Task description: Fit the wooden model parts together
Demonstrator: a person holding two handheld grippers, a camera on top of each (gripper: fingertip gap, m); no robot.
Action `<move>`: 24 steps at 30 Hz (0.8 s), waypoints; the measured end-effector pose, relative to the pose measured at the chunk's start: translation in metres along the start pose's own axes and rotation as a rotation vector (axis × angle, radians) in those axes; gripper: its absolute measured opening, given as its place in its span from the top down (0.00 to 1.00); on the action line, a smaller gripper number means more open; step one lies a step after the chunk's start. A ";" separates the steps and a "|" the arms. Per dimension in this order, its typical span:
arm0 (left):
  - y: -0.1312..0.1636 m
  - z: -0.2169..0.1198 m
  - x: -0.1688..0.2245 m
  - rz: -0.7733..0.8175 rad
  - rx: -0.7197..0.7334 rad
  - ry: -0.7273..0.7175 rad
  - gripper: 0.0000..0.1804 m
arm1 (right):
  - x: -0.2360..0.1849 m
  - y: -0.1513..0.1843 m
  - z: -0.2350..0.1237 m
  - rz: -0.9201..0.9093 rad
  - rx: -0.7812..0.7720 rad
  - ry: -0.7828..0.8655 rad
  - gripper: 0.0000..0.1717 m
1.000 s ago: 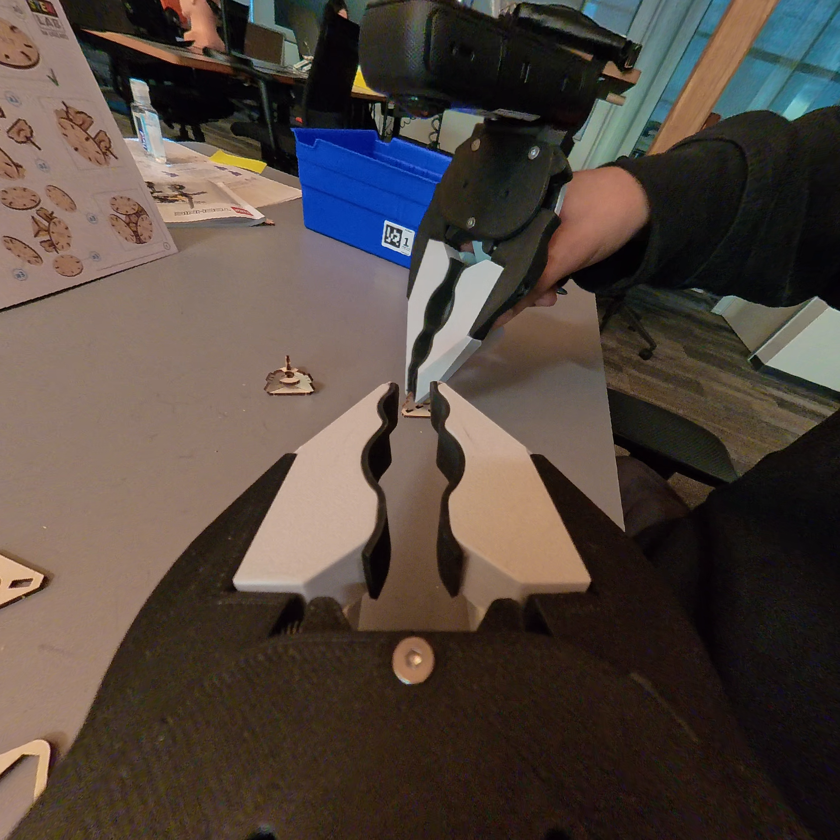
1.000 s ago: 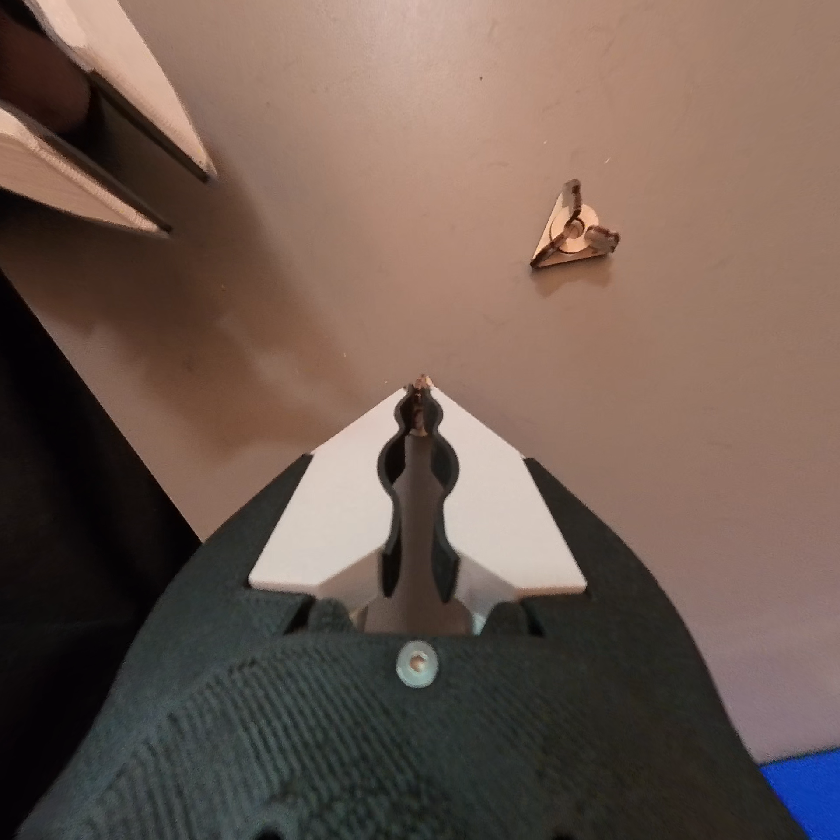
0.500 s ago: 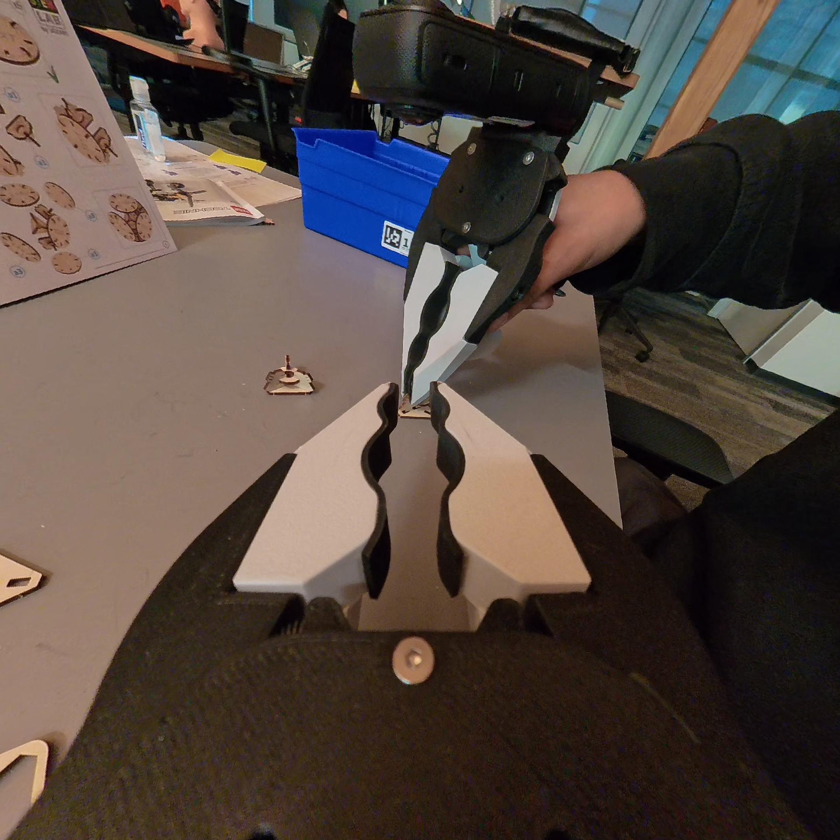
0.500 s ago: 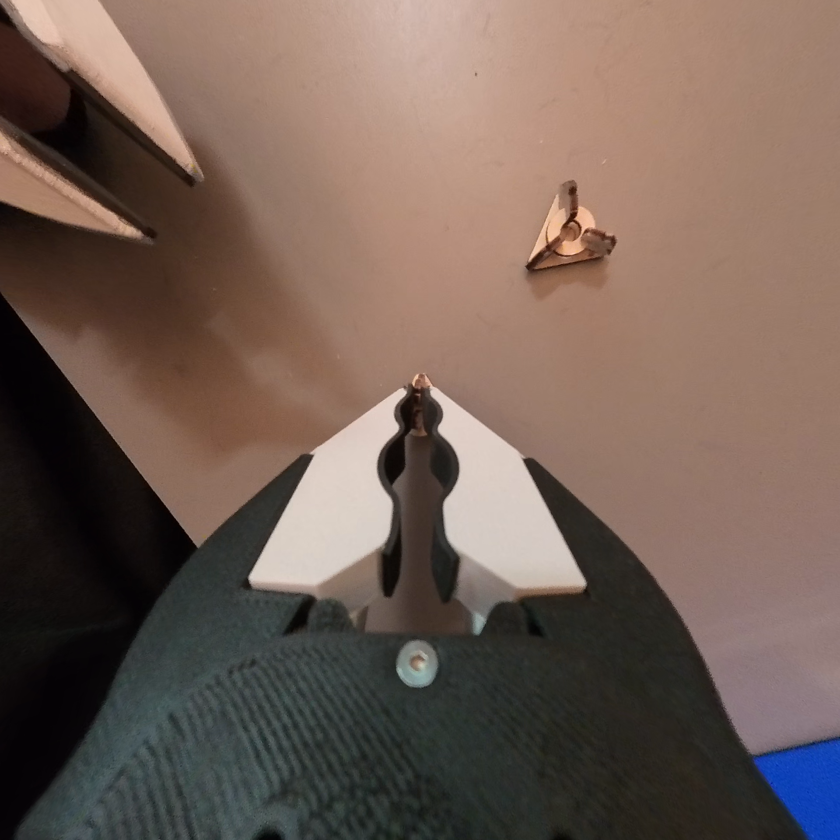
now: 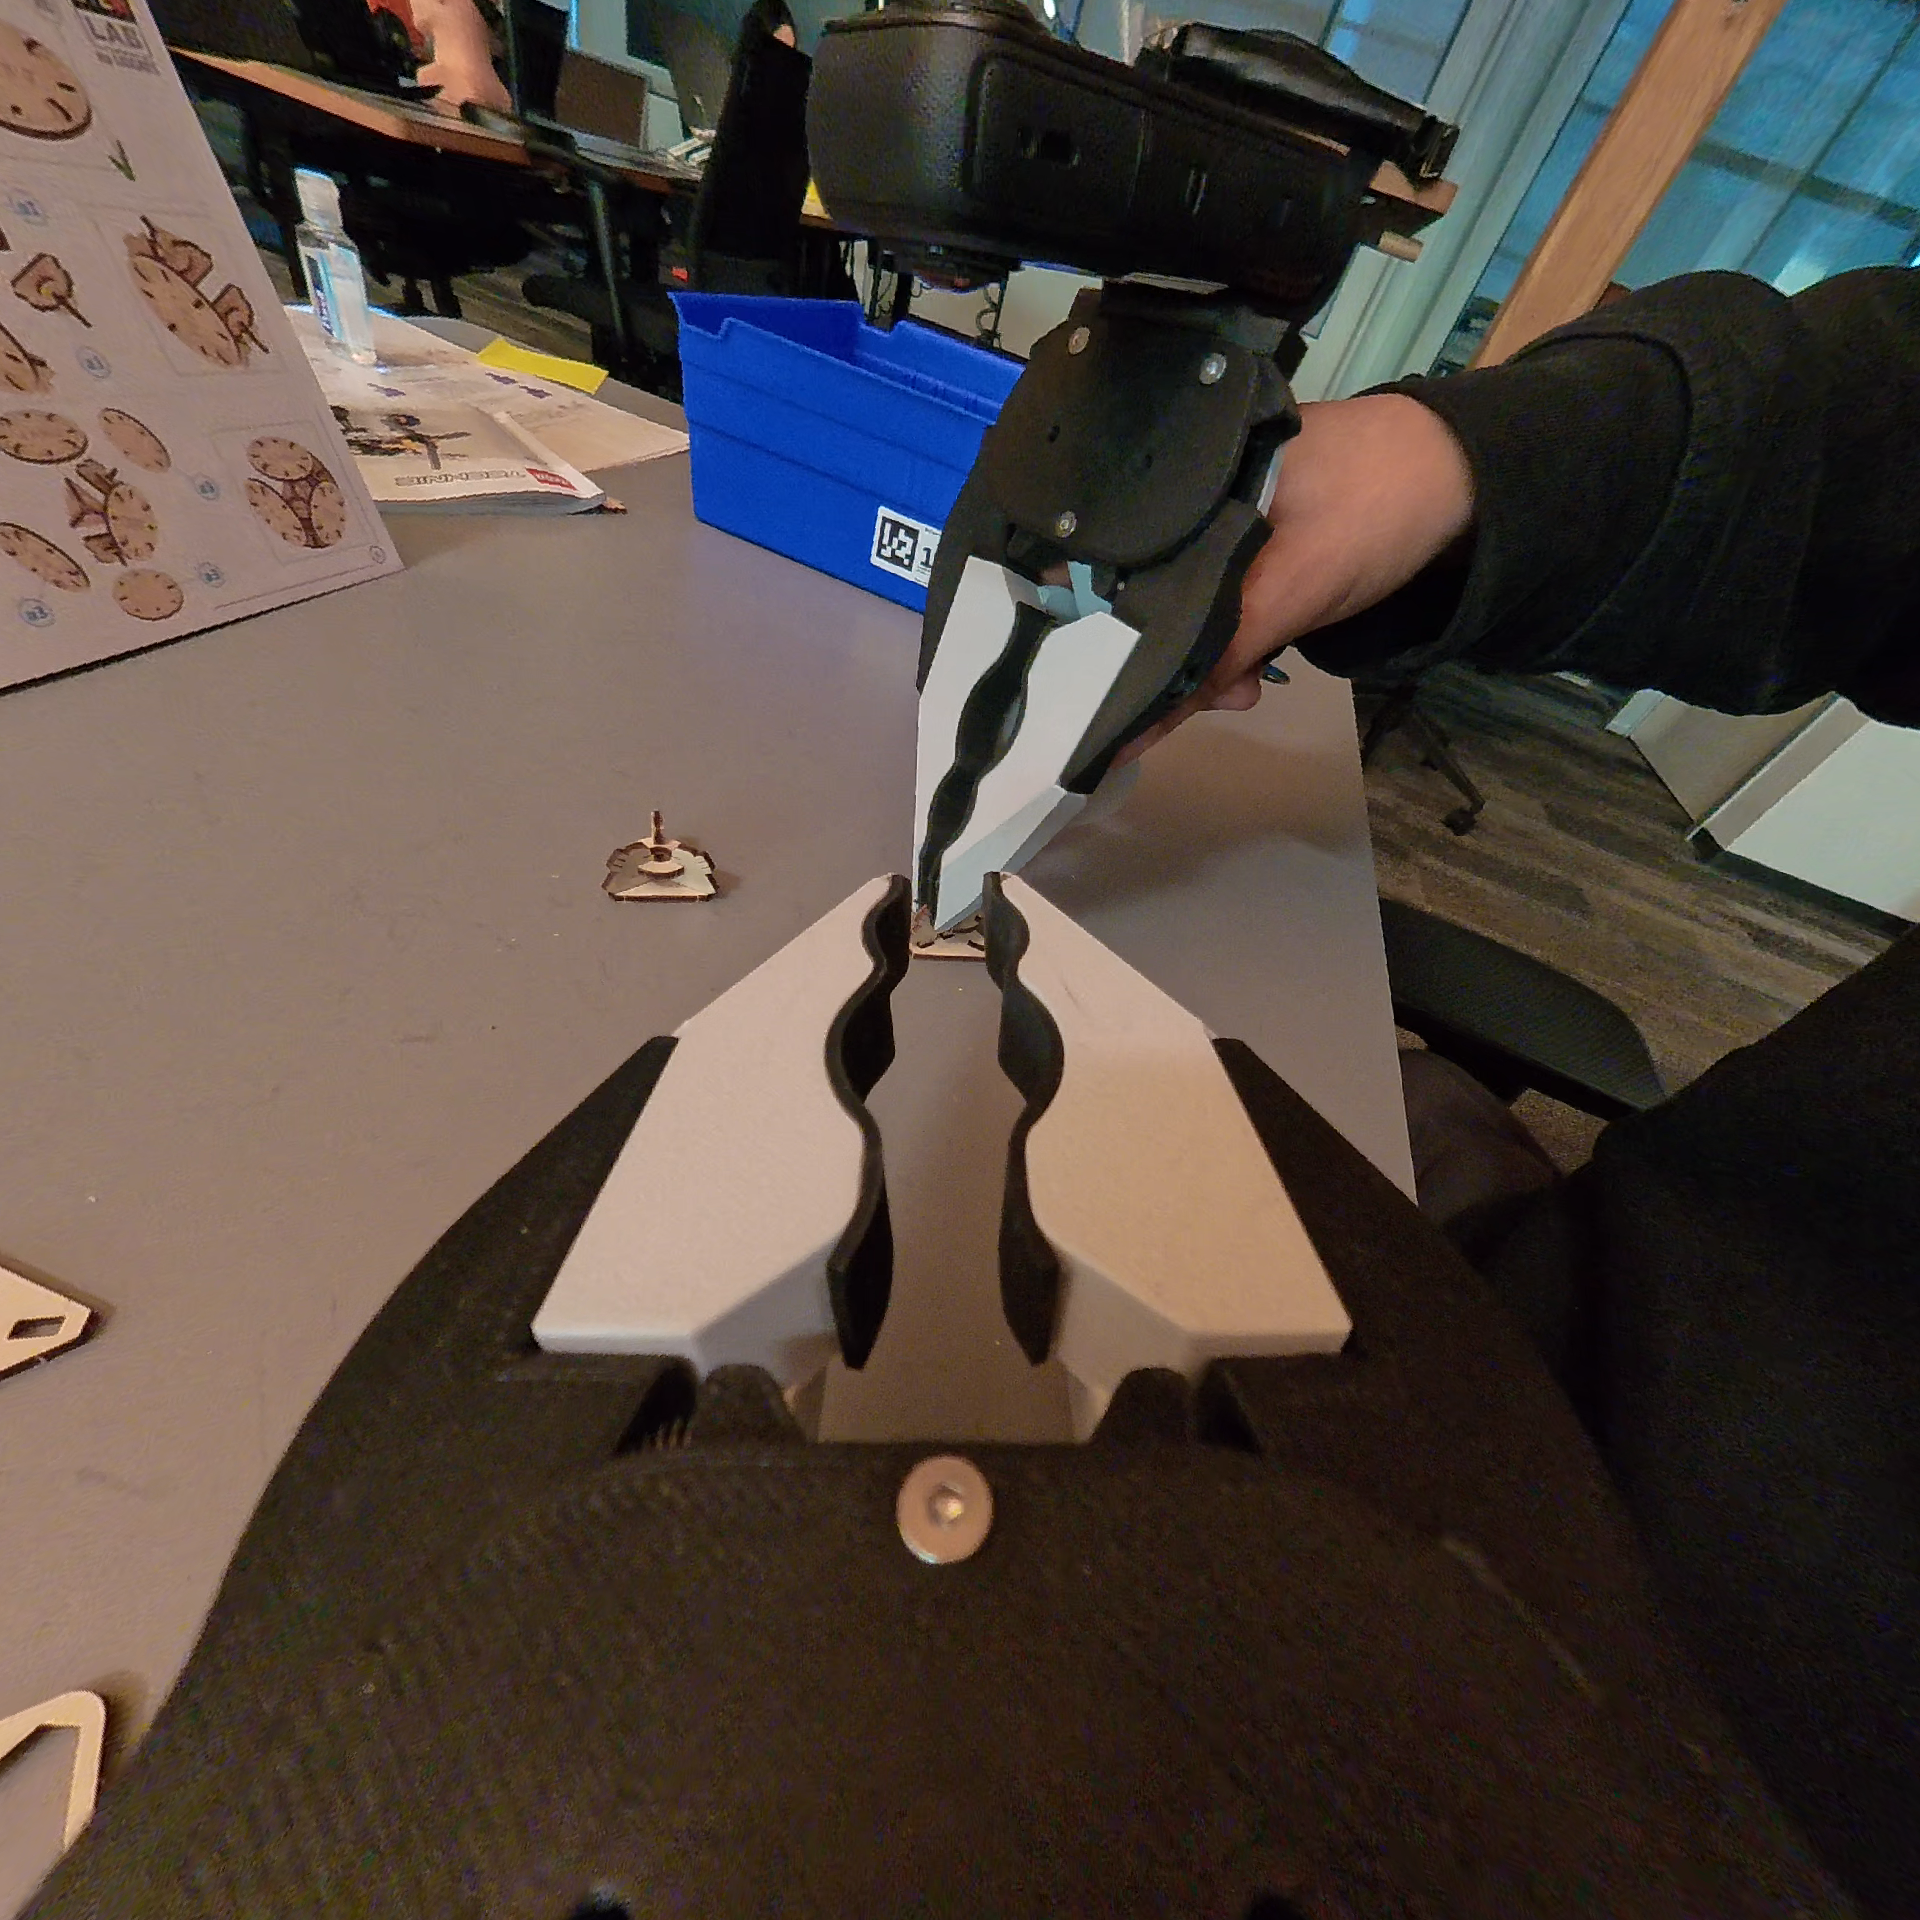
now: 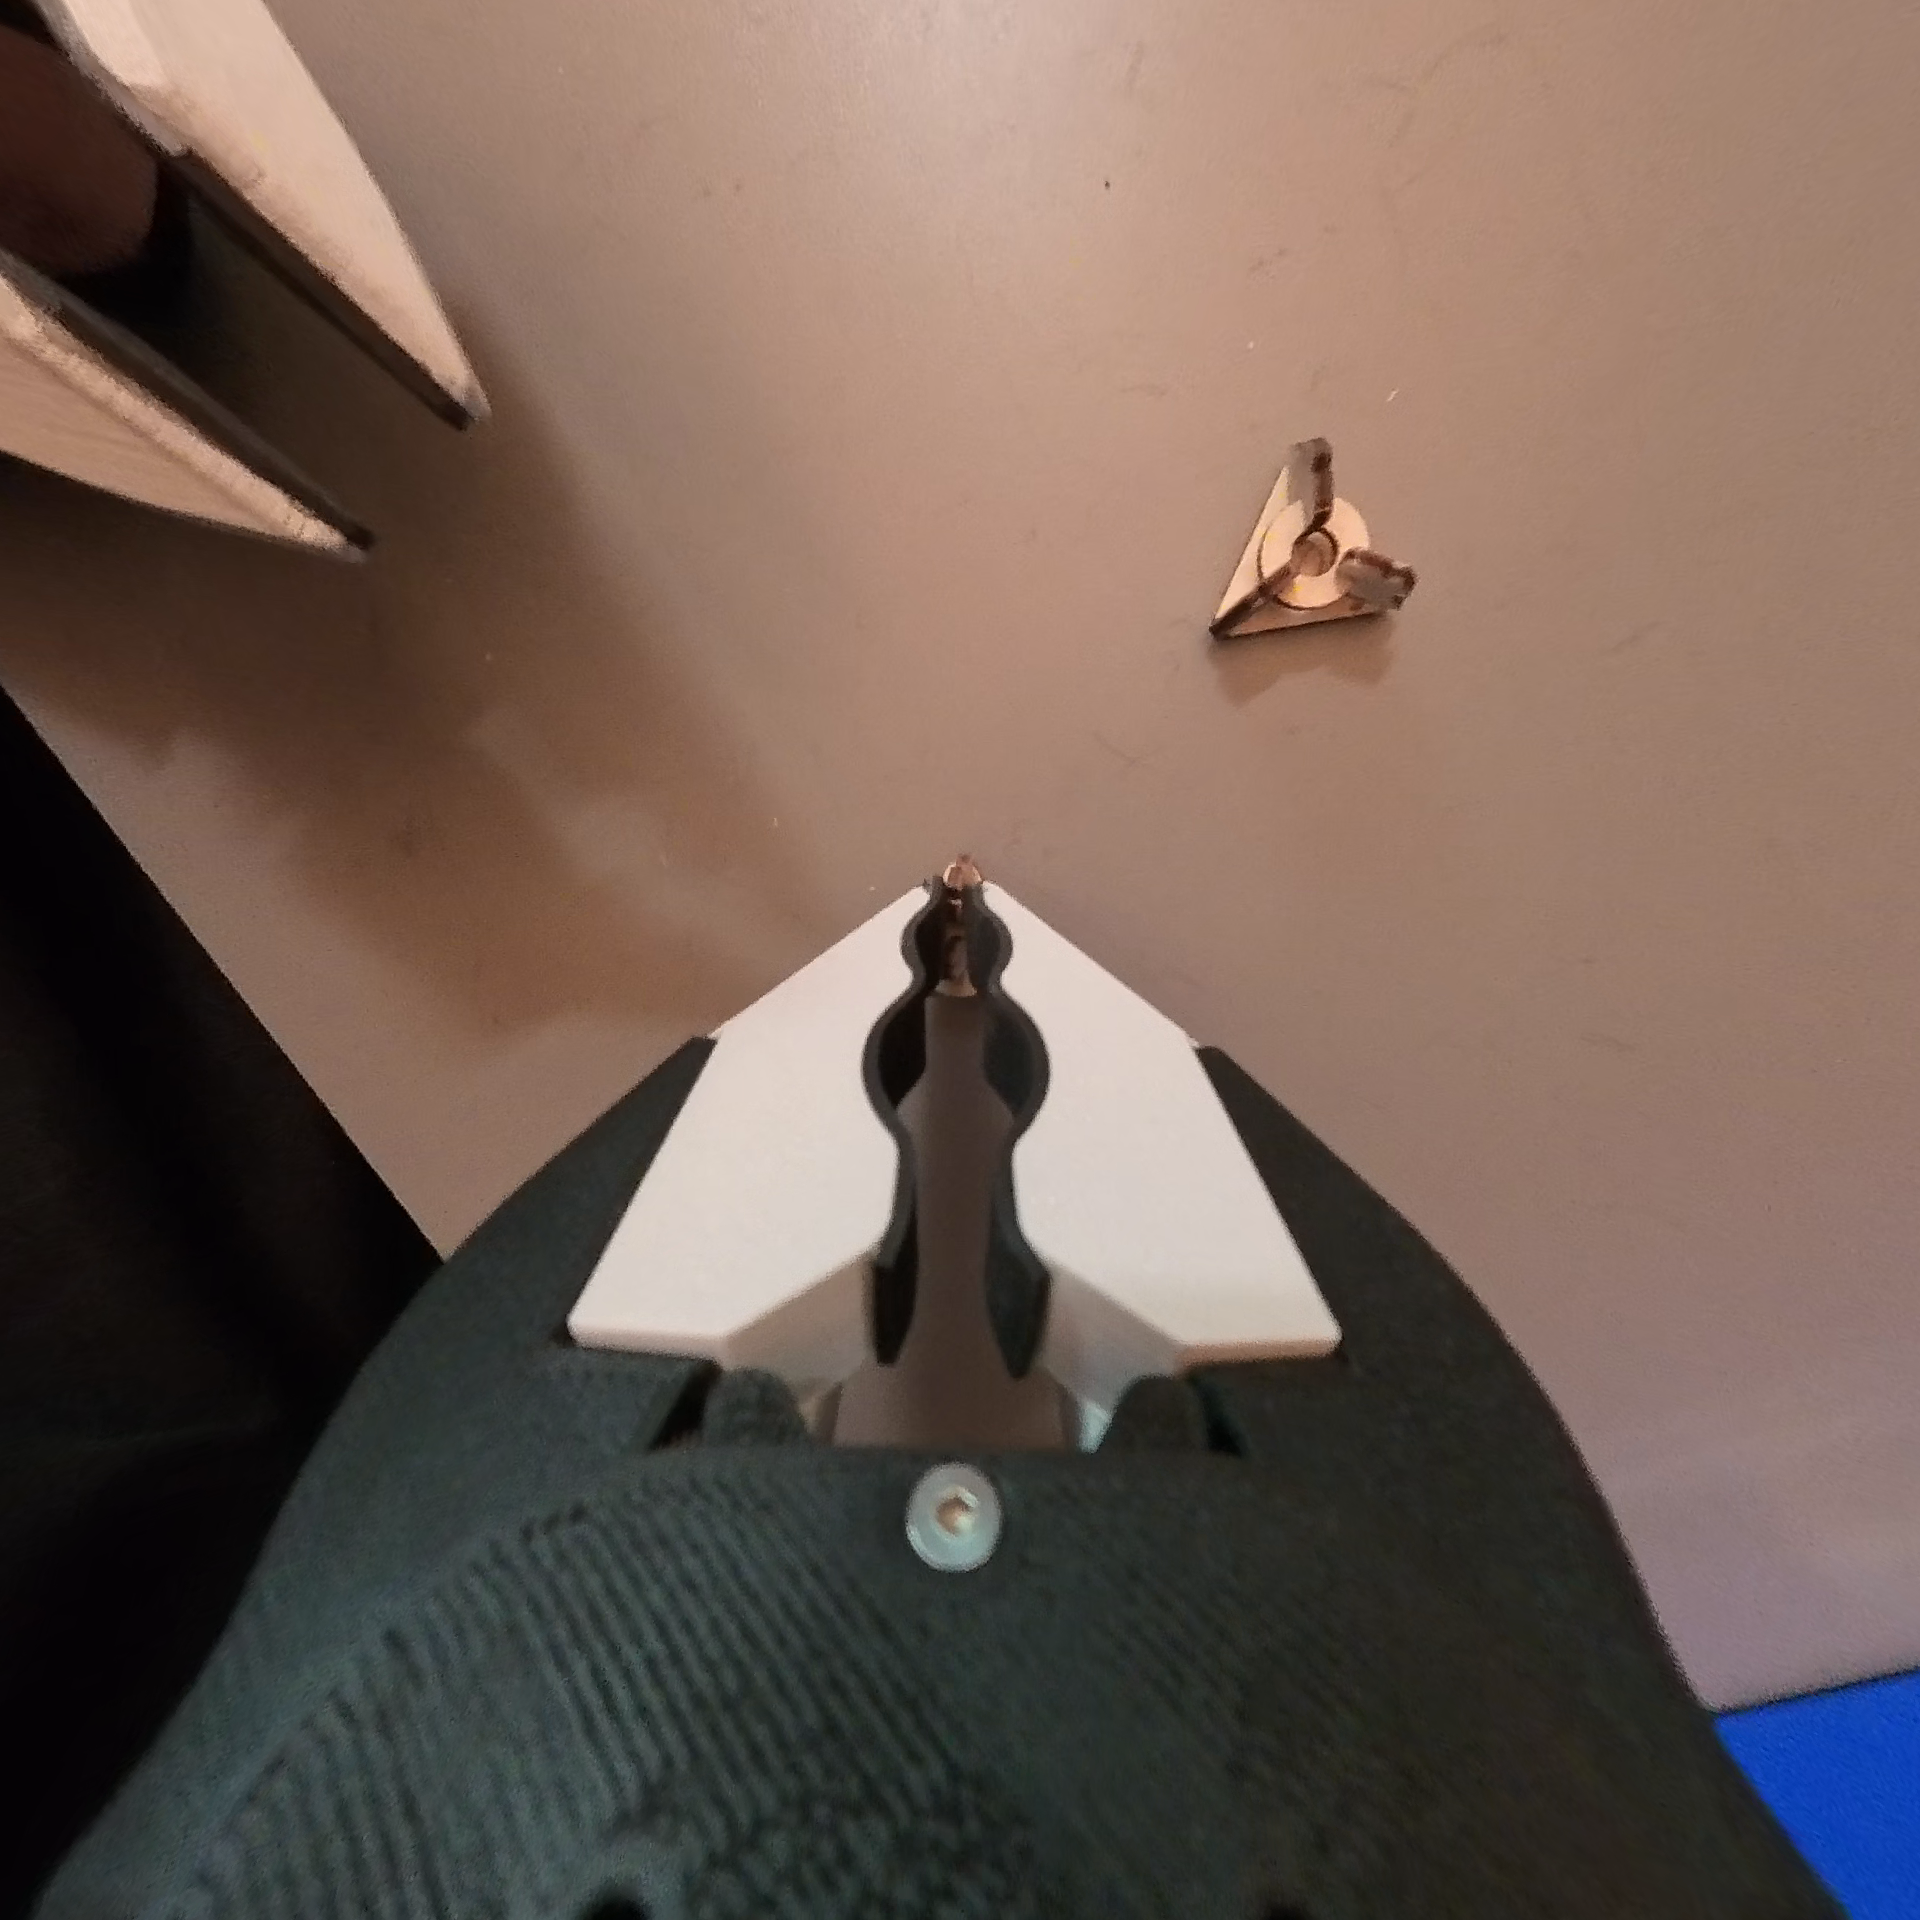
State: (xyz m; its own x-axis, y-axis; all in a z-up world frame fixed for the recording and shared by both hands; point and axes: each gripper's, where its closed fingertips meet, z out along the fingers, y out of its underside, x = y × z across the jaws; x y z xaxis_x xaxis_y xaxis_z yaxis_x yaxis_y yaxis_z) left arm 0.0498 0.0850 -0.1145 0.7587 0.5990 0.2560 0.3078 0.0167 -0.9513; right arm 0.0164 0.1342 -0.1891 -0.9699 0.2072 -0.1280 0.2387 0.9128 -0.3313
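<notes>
The left tool (image 5: 943, 904) lay low over the grey bench (image 5: 416, 831), its two white fingers (image 5: 748, 1122) standing narrowly apart. A small flat wooden piece (image 5: 948, 940) lay on the bench between their tips; whether the pads pressed its edges could not be told. The right tool (image 5: 928, 891), held by a hand (image 5: 1340, 540) in a black sleeve (image 5: 1662, 488), pointed steeply down into that same gap. Its fingers were pressed together at the tips, pinching a thin wooden peg (image 6: 958, 904) whose end showed just past them in the right wrist view; the tips stood directly over the wooden piece. A second wooden assembly (image 5: 659, 871), a triangular plate with an upright peg at its centre, rested on the bench well apart to the left, and showed from above in the right wrist view (image 6: 1311, 556). Flat wooden cut-outs (image 5: 42, 1325) lay at the left bench edge. Farther back stood a blue bin (image 5: 810, 436) bearing a square marker label, an illustrated instruction sheet (image 5: 156, 364) propped upright, an open booklet (image 5: 468, 457), and a small clear bottle (image 5: 335, 275). Office desks and chairs occupied the background.
</notes>
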 end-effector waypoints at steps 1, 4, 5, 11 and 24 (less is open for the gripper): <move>0.000 0.000 0.000 -0.001 0.000 0.000 0.94 | 0.000 0.000 0.000 -0.005 0.000 0.002 0.99; 0.000 0.000 0.000 -0.002 0.000 0.000 0.94 | -0.002 0.000 0.000 -0.016 -0.002 0.002 0.99; 0.000 0.000 0.000 -0.002 0.000 0.000 0.94 | -0.002 0.000 0.000 -0.021 -0.004 0.005 0.99; 0.000 0.000 0.000 -0.005 0.000 0.002 0.94 | -0.003 0.000 0.000 -0.038 -0.014 0.013 0.99; 0.000 0.000 0.000 -0.014 0.000 0.006 0.94 | -0.005 0.000 0.001 -0.060 -0.031 0.006 0.99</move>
State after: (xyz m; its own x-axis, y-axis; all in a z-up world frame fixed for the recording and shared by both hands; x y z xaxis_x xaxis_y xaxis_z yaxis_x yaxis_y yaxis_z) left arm 0.0497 0.0847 -0.1146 0.7578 0.5937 0.2709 0.3187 0.0255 -0.9475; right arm 0.0212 0.1327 -0.1892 -0.9826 0.1541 -0.1033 0.1790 0.9341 -0.3088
